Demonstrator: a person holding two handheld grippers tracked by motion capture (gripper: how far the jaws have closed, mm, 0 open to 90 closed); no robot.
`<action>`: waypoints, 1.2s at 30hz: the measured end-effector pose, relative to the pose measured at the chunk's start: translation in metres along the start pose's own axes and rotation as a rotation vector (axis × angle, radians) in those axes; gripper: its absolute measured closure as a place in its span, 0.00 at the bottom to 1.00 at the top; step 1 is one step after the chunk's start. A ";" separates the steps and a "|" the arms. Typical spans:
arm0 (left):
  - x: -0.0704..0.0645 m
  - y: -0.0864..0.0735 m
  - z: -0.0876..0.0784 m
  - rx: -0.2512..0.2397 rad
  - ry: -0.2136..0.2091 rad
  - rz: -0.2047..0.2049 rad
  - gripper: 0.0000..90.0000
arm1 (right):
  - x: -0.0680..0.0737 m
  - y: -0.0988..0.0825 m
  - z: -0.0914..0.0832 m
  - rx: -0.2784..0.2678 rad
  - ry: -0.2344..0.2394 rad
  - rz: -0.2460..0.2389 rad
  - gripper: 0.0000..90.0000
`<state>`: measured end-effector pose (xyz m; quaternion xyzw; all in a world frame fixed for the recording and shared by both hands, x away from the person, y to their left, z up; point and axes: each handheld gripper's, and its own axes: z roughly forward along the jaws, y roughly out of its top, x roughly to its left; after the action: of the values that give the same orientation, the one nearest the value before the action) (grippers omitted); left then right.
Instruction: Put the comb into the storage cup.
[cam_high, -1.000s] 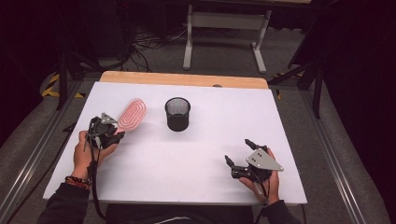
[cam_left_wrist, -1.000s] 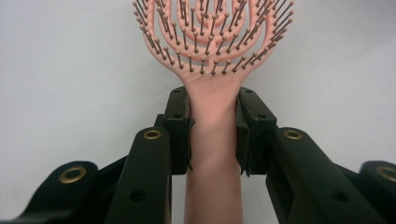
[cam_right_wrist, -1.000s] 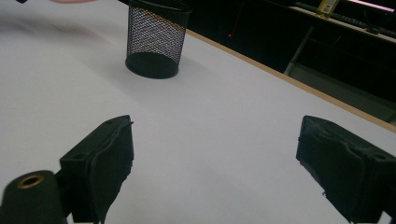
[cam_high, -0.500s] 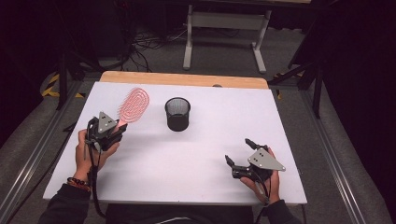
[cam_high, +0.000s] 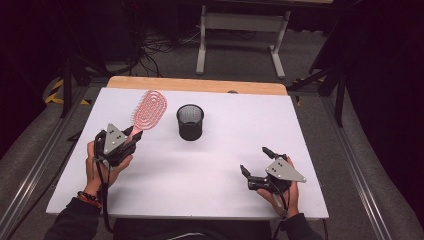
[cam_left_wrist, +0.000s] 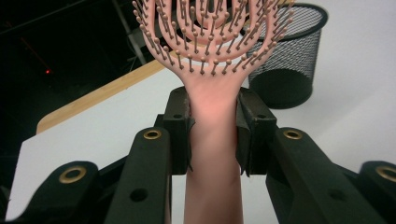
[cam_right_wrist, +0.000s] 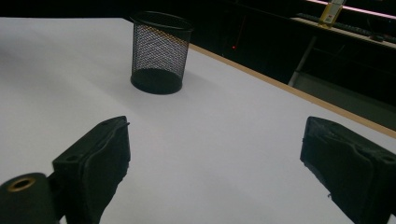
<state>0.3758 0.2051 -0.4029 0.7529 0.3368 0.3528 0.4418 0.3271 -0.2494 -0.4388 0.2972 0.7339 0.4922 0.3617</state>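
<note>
The handle of a pink plastic hairbrush (cam_left_wrist: 213, 140) with an openwork oval head is being clamped between the two black jaws of the left gripper (cam_left_wrist: 213, 133), one pad pressing on each side. In the high view the left gripper (cam_high: 116, 144) is being held above the left part of the white desk (cam_high: 210, 165), and the hairbrush (cam_high: 147, 111) is being carried clear of the surface, its head slanting up and away toward the far edge. A black wire-mesh cup (cam_high: 190, 121) is standing upright on the desk just right of the brush head, not touching it. The jaws of the right gripper (cam_right_wrist: 215, 158) are being kept wide apart with nothing between them. The right gripper (cam_high: 260, 167) is being held low near the front right of the desk, well apart from the cup (cam_right_wrist: 160, 52).
</note>
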 end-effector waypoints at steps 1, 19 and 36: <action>-0.002 0.000 0.000 -0.012 -0.006 0.002 0.77 | 0.000 0.001 0.000 -0.001 0.001 -0.001 0.09; -0.043 0.006 0.006 -0.090 -0.089 0.082 0.77 | 0.011 0.044 0.022 -0.090 0.062 0.049 0.08; -0.075 0.007 0.015 -0.128 -0.151 0.146 0.77 | 0.050 0.075 0.062 -0.138 0.231 0.100 0.11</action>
<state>0.3507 0.1346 -0.4198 0.7700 0.2237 0.3474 0.4863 0.3564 -0.1528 -0.3963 0.2493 0.7195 0.5897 0.2691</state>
